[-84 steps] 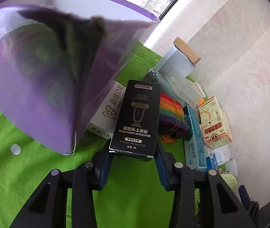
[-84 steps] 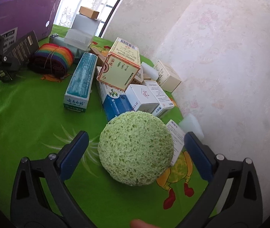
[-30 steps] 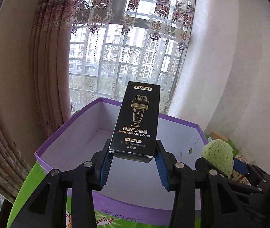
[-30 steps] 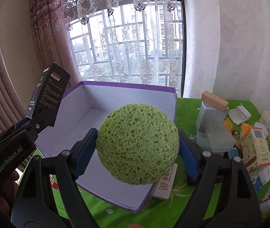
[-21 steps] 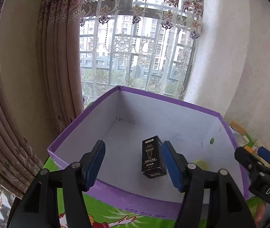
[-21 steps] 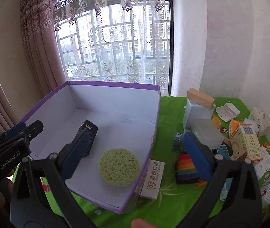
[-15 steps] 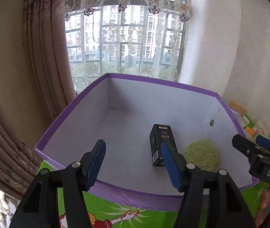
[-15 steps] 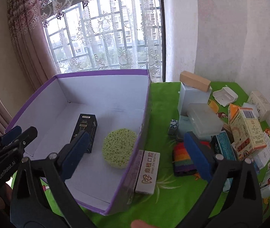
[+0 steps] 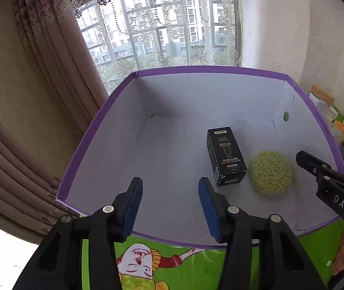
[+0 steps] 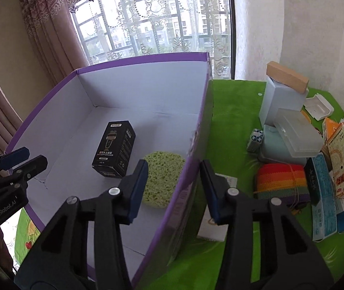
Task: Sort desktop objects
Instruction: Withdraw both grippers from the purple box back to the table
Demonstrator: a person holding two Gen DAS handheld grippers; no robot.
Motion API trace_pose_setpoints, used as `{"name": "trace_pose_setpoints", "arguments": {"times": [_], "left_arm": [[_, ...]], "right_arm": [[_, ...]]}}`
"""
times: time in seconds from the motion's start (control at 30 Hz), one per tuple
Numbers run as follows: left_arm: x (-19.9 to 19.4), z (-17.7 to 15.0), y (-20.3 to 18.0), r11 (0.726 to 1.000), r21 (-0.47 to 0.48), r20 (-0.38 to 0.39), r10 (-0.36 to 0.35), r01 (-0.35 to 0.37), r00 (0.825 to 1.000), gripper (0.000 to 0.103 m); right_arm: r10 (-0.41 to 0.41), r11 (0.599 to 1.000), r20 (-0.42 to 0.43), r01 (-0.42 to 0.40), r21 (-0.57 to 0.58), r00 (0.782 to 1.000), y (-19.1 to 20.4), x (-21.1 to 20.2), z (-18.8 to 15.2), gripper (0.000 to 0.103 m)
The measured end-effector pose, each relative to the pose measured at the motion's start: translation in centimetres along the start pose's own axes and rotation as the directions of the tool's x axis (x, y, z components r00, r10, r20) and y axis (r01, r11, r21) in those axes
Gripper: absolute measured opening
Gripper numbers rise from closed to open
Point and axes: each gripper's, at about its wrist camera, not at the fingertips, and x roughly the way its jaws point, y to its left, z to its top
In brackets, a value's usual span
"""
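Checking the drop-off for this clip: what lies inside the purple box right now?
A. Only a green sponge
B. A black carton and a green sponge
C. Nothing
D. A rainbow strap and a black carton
B: the black carton and the green sponge lie side by side on the floor of the purple box, with nothing else in it.

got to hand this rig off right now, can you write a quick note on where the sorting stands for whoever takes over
Left gripper: empty, jaws closing on nothing, above the near edge of the purple box.
Right gripper: empty, jaws closing on nothing, over the box's right wall.
Done: black carton and green sponge lie side by side on the box floor.
Left: rainbow strap roll, white carton against the box's outside, clear plastic cases, and the pile of cartons on the green cloth.
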Motion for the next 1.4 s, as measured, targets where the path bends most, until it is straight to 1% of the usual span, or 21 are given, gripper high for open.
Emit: {"name": "trace_pose_setpoints", "arguments": {"times": [0.13, 0.23, 0.27, 0.37, 0.43, 0.47, 0.53, 0.6, 0.67, 0.77, 0.8, 0.87, 0.97, 1.03, 1.07, 1.1, 1.13, 1.17, 1.2, 1.27, 1.4], "left_arm": [[-0.6, -1.0, 1.7, 0.999, -0.032, -0.008, 0.012, -0.012, 1.0, 0.049], [-0.9, -1.6, 2.4, 0.997, -0.07, 0.009, 0.023, -0.022, 1.0, 0.049], [-1.1, -1.7, 2.4, 0.997, -0.08, 0.028, 0.021, -0.019, 0.999, 0.049], [-2.4, -1.8, 2.3, 0.994, -0.104, 0.103, -0.019, 0.03, 0.995, 0.05], [-3.7, -1.4, 1.7, 0.993, -0.103, 0.189, -0.036, 0.057, 0.981, 0.053], [-4.3, -1.3, 1.3, 0.992, -0.097, 0.234, -0.053, 0.078, 0.971, 0.055], [-5.6, -1.1, 0.0, 0.989, -0.074, 0.33, -0.098, 0.129, 0.939, 0.062], [-6.9, -1.0, -1.7, 0.985, -0.026, 0.403, -0.147, 0.172, 0.903, 0.071], [-7.7, -1.0, -3.7, 0.976, 0.04, 0.44, -0.21, 0.215, 0.873, 0.074], [-9.0, -1.3, -7.0, 0.961, 0.121, 0.496, -0.275, 0.249, 0.823, 0.079], [-9.5, -1.5, -8.1, 0.954, 0.144, 0.51, -0.299, 0.263, 0.807, 0.083], [-10.1, -1.9, -10.2, 0.933, 0.192, 0.509, -0.361, 0.305, 0.782, 0.086], [-10.2, -2.3, -13.4, 0.906, 0.232, 0.483, -0.424, 0.355, 0.766, 0.087], [-10.1, -2.8, -15.2, 0.892, 0.251, 0.487, -0.452, 0.376, 0.747, 0.088], [-10.0, -2.8, -16.0, 0.884, 0.263, 0.477, -0.468, 0.387, 0.744, 0.089], [-9.8, -2.9, -16.9, 0.878, 0.276, 0.46, -0.478, 0.391, 0.749, 0.089], [-9.4, -2.8, -17.8, 0.875, 0.291, 0.432, -0.48, 0.386, 0.763, 0.089], [-9.0, -3.0, -18.9, 0.875, 0.299, 0.396, -0.477, 0.381, 0.785, 0.089], [-8.6, -3.3, -19.9, 0.87, 0.303, 0.367, -0.483, 0.389, 0.795, 0.089], [-8.2, -3.7, -21.0, 0.848, 0.322, 0.34, -0.519, 0.421, 0.784, 0.089], [-7.6, -4.5, -24.3, 0.825, 0.354, 0.282, -0.543, 0.44, 0.791, 0.087]], "right_arm": [[0.029, 0.999, 0.016, -0.029, -0.033, 0.999, 1.5, 0.1, -0.5, 0.048], [0.048, 0.998, 0.03, -0.047, -0.032, 0.998, 1.4, -0.2, -0.6, 0.049], [0.043, 0.999, 0.044, -0.041, -0.029, 0.998, 1.3, -0.5, -0.6, 0.049], [0.013, 0.999, 0.113, -0.009, -0.034, 0.994, 0.7, -2.4, -1.0, 0.06], [-0.016, 0.999, 0.163, 0.022, -0.035, 0.986, 0.0, -4.0, -1.5, 0.068], [-0.034, 0.999, 0.19, 0.041, -0.031, 0.981, -0.6, -5.0, -1.8, 0.07], [-0.073, 0.997, 0.251, 0.076, -0.006, 0.965, -2.1, -6.9, -2.6, 0.084], [-0.138, 0.99, 0.29, 0.136, 0.028, 0.947, -3.9, -8.8, -3.8, 0.085], [-0.176, 0.984, 0.31, 0.165, 0.063, 0.934, -5.9, -10.5, -4.8, 0.087], [-0.246, 0.968, 0.317, 0.218, 0.122, 0.916, -9.3, -12.4, -6.6, 0.09], [-0.276, 0.959, 0.31, 0.243, 0.143, 0.91, -10.2, -12.8, -7.3, 0.092], [-0.333, 0.939, 0.284, 0.289, 0.185, 0.899, -12.2, -13.2, -8.7, 0.094], [-0.423, 0.901, 0.24, 0.378, 0.211, 0.874, -14.7, -13.1, -10.6, 0.094], [-0.453, 0.887, 0.21, 0.414, 0.205, 0.866, -16.4, -12.9, -12.1, 0.094], [-0.452, 0.886, 0.191, 0.413, 0.213, 0.871, -17.1, -12.7, -12.7, 0.094], [-0.441, 0.888, 0.177, 0.397, 0.233, 0.88, -17.8, -12.8, -13.1, 0.094], [-0.431, 0.887, 0.167, 0.383, 0.259, 0.887, -18.8, -12.8, -13.8, 0.094], [-0.436, 0.879, 0.15, 0.385, 0.28, 0.887, -19.3, -12.7, -14.1, 0.094], [-0.449, 0.87, 0.138, 0.397, 0.293, 0.883, -19.8, -12.7, -14.3, 0.094], [-0.477, 0.854, 0.127, 0.424, 0.302, 0.87, -20.5, -12.6, -14.7, 0.094], [-0.485, 0.839, 0.085, 0.436, 0.326, 0.87, -21.9, -12.0, -15.0, 0.094]]}}
